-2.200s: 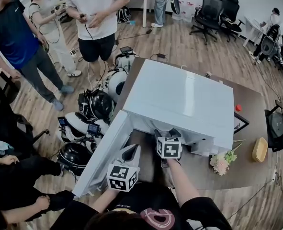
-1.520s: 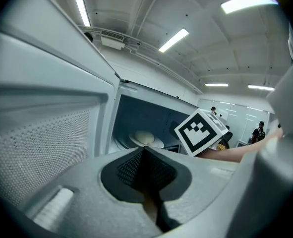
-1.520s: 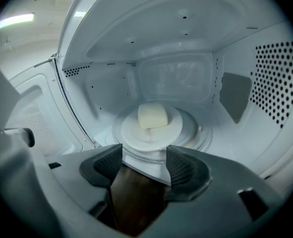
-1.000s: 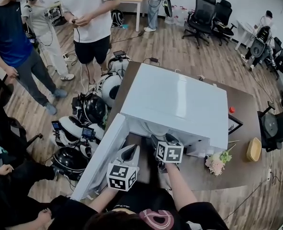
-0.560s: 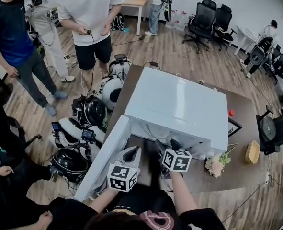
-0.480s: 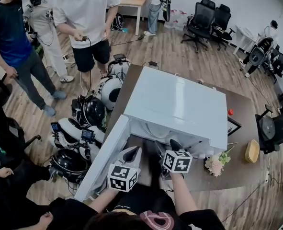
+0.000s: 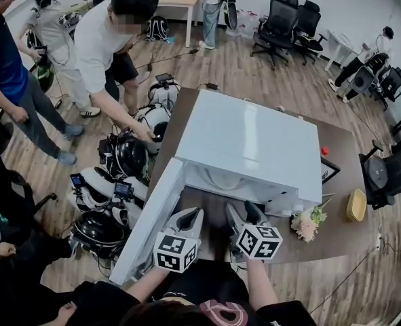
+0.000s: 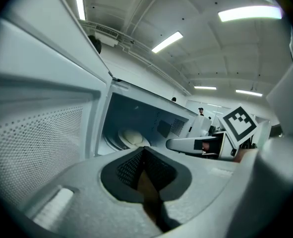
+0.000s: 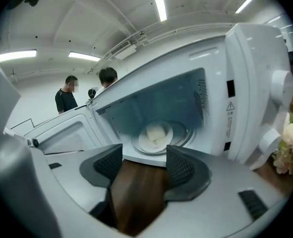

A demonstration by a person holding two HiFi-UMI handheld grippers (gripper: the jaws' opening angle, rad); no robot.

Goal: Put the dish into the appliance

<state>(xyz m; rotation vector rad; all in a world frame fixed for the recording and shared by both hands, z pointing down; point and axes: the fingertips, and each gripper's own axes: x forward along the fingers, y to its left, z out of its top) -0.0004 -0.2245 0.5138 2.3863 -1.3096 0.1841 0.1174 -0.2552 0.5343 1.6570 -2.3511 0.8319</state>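
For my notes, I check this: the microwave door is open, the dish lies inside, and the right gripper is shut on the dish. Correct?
The right gripper is open, with nothing between its jaws, though they have just been closing. The right gripper view shows it. The dish lies inside the open microwave.

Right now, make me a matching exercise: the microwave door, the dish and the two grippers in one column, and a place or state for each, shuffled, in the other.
Column one
1. microwave door
2. dish
3. left gripper
4. right gripper

Column two
A. jaws apart, nothing between them
B. swung open to the left
C. jaws together
D. inside the microwave

Pairs: 1-B, 2-D, 3-C, 4-A.

Note: the right gripper's jaws have just been closing a little, but they stand apart and empty.
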